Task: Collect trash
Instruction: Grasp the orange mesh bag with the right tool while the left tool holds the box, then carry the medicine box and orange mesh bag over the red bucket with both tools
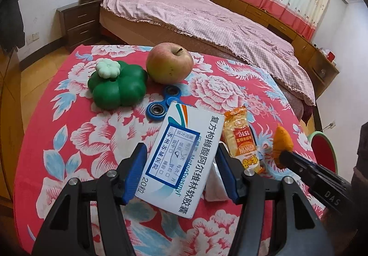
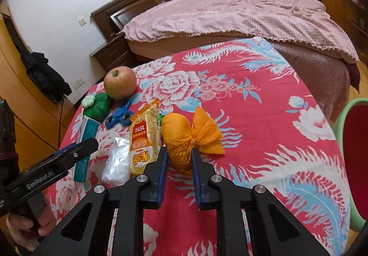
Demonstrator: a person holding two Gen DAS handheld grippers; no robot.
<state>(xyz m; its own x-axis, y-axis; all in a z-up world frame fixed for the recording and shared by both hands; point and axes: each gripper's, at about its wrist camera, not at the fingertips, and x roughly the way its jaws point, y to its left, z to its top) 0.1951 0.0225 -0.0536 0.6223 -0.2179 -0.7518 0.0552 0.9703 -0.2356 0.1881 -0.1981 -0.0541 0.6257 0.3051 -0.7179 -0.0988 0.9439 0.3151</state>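
Note:
My left gripper (image 1: 181, 152) is shut on a white medicine box (image 1: 181, 159) and holds it tilted above the red floral tablecloth (image 1: 69, 141); the box's teal side shows in the right wrist view (image 2: 86, 141). My right gripper (image 2: 178, 152) is shut on an orange crumpled wrapper (image 2: 184, 136), seen in the left wrist view as an orange lump (image 1: 282, 143). An orange snack packet (image 1: 241, 138) (image 2: 145, 138) and a clear plastic bag (image 2: 117, 164) lie between the two grippers.
An apple (image 1: 169, 63), a green flower-shaped container (image 1: 118, 86) and a blue fidget spinner (image 1: 164, 104) sit at the table's far side. A bed (image 1: 207, 19) stands behind. A red bin with a green rim (image 2: 354, 141) stands right of the table.

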